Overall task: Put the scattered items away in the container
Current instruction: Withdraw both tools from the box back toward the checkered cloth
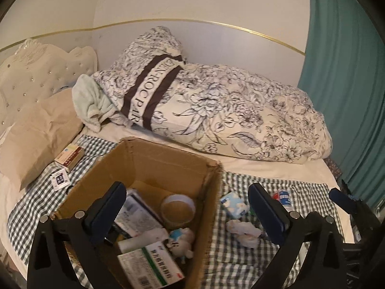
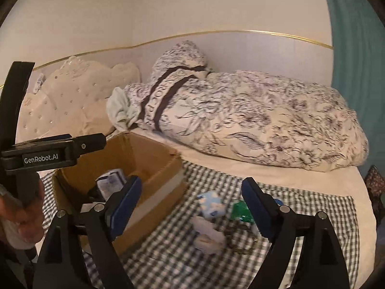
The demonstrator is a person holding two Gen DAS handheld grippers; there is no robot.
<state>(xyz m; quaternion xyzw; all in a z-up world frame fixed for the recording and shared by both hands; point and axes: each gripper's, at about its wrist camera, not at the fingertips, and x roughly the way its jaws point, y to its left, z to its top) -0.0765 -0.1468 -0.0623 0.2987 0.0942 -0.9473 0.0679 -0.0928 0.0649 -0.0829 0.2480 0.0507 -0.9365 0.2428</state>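
Observation:
An open cardboard box (image 1: 154, 161) stands on a checked cloth on the bed. Inside lie a tape roll (image 1: 178, 208), a green-striped medicine box (image 1: 149, 265), a small plush toy (image 1: 181, 240) and other packs. My left gripper (image 1: 187, 212) hangs open over the box's right side, with nothing between its fingers. Right of the box lie a blue-white tissue pack (image 1: 234, 203) (image 2: 213, 204), a crumpled white tissue (image 1: 243, 231) and a blue-red can (image 1: 284, 197). My right gripper (image 2: 191, 204) is open above these loose items, beside a green wrapper (image 2: 240, 210), holding nothing.
A red-and-white carton (image 1: 69, 155) and a small sachet (image 1: 59, 179) lie left of the box by a beige pillow (image 1: 41, 132). A rolled floral duvet (image 1: 228, 110) fills the back of the bed. A teal curtain (image 1: 344, 84) hangs at right. A hand (image 2: 21, 216) holds the left gripper's body (image 2: 48, 154).

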